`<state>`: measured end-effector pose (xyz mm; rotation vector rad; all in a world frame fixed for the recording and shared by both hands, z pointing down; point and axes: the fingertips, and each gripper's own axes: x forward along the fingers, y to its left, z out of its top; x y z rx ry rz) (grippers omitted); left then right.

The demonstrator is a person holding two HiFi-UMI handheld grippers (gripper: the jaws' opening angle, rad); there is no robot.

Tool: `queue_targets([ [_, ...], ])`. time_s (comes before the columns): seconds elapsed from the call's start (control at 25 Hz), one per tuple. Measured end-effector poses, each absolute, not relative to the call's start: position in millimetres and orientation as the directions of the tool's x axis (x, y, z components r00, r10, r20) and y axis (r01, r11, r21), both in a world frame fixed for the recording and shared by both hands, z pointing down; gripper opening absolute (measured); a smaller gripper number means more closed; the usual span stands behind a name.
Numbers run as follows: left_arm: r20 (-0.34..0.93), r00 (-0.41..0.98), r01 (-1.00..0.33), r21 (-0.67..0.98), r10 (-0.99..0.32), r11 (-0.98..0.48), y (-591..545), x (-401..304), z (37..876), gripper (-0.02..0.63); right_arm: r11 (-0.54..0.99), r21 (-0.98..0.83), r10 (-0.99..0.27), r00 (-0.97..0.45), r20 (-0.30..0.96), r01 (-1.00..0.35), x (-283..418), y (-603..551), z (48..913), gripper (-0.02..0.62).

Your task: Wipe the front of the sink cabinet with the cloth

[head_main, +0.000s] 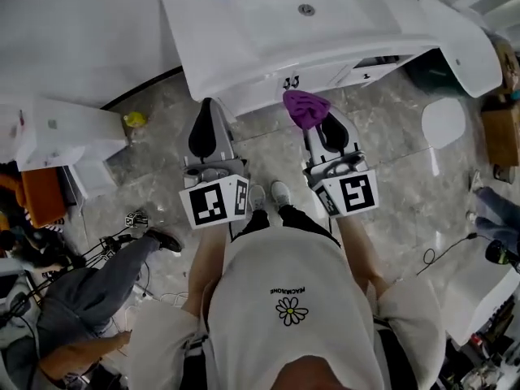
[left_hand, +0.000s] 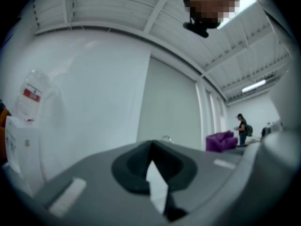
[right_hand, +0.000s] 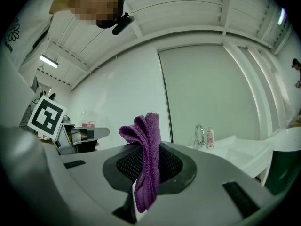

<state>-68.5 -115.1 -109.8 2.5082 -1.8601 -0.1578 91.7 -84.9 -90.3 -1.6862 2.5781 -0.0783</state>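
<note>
The white sink cabinet [head_main: 325, 78] stands ahead of me, its basin [head_main: 268, 23] on top. A bunched purple cloth [head_main: 306, 108] is held just below the cabinet's front, and whether it touches I cannot tell. My right gripper [head_main: 318, 123] is shut on the cloth, which hangs down between its pads [right_hand: 146, 164]. To its left, my left gripper [head_main: 205, 110] is shut with nothing in it and points at the cabinet's lower left corner. The cloth [left_hand: 220, 141] also shows at the right of the left gripper view.
A white box [head_main: 61, 136] and a small yellow object [head_main: 135, 119] lie on the marble floor at left. Another person [head_main: 89, 299] crouches at lower left among cables [head_main: 122, 234]. A white oval lid [head_main: 444, 122] lies to the right. The sink's faucet [right_hand: 200, 135] shows in the right gripper view.
</note>
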Motion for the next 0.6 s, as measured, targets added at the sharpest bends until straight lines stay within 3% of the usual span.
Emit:
queue_targets([
  [0.6, -0.069, 0.314, -0.945, 0.074, -0.947, -0.319, -63.5, -68.7, -114.7, 0.005, 0.337, -0.14, -0.941, -0.333, -0.053, -0.931, 98.8, -35.8, -97.2, 0.048],
])
